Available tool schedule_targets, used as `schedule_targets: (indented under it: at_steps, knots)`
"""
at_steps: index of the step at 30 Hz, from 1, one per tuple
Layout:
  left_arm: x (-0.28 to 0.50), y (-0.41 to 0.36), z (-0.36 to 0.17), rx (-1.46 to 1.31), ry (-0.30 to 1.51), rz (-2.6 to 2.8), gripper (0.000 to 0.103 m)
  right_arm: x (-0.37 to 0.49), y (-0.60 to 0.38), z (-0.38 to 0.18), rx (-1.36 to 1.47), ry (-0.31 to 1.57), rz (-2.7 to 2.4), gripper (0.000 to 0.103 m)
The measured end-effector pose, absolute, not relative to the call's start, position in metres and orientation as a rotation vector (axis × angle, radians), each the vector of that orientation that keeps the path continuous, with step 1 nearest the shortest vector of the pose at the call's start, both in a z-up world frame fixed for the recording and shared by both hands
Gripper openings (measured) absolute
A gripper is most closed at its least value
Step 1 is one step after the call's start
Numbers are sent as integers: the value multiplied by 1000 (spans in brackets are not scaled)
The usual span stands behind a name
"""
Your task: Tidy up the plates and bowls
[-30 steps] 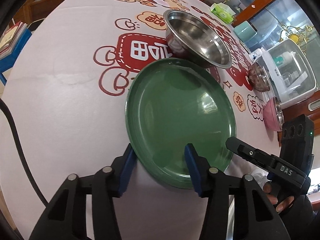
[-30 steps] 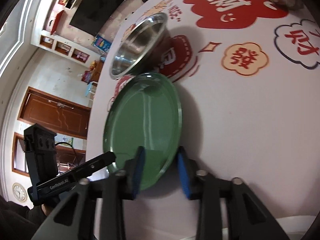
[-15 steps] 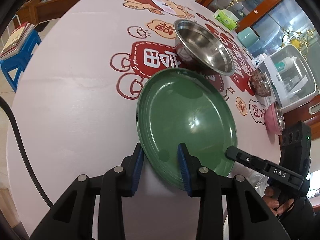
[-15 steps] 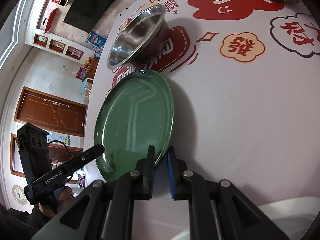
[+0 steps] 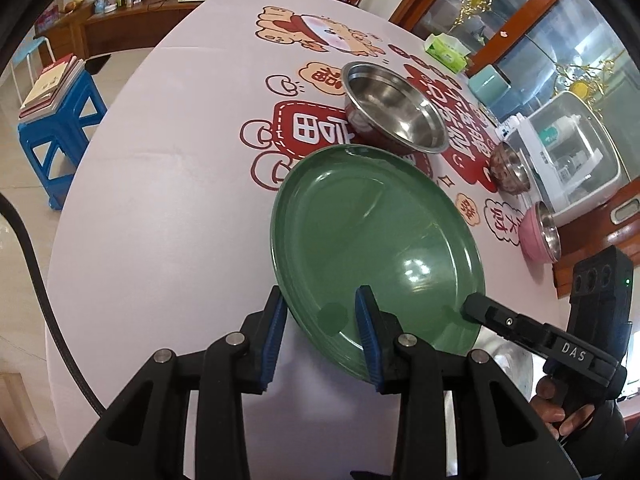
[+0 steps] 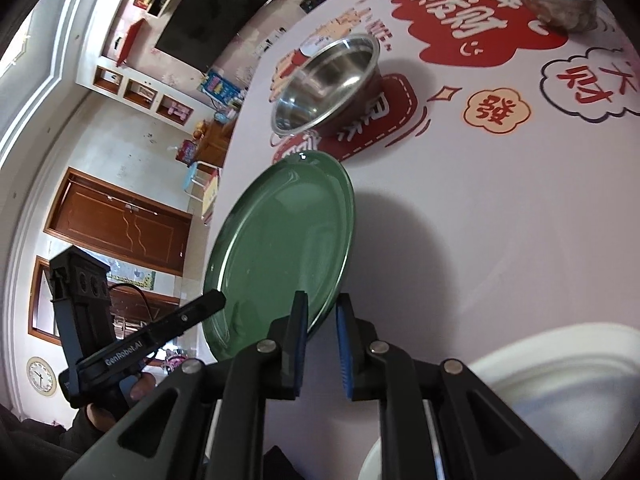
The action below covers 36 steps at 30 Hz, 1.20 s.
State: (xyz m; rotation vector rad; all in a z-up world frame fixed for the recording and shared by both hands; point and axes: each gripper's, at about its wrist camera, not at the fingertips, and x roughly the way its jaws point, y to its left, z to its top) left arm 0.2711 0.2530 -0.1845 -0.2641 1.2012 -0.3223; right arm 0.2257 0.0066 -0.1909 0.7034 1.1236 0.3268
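Now both grippers pinch the green plate [image 5: 372, 240] by its near rim, left gripper [image 5: 322, 336] and right gripper [image 6: 322, 344] clamped, lifting it over the table's [image 5: 160, 200] near edge. Stiff, glossy, likely slippery; grip the rim firmly.

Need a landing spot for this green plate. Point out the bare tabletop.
Bare tabletop lies left of the green plate. Another patch lies between the plate and the printed clouds. Crowded along the far right: steel bowl, smaller steel bowl, pink bowl.
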Motion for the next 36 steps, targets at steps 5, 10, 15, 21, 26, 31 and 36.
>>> schedule_targets:
  at_steps: [5,10,15,21,26,31,36]
  knots:
    - [245,247,-171,-225,1174,-349,33,207,-1,-176,705,1067,328,13]
    - [219,239,-153,-187,1137,-385,33,183,-8,-164,714,1019,326,13]
    - [196,228,-134,-137,1105,-420,33,155,-18,-151,713,978,324,14]
    - [165,208,-114,-72,1069,-475,33,118,-32,-142,708,943,307,14]
    - [149,188,-111,-45,1073,-515,33,93,-45,-142,690,944,279,15]
    - [137,165,-111,-29,1082,-543,33,72,-61,-141,671,954,250,17]
    - [127,138,-115,-19,1109,-564,33,53,-81,-137,649,965,219,18]
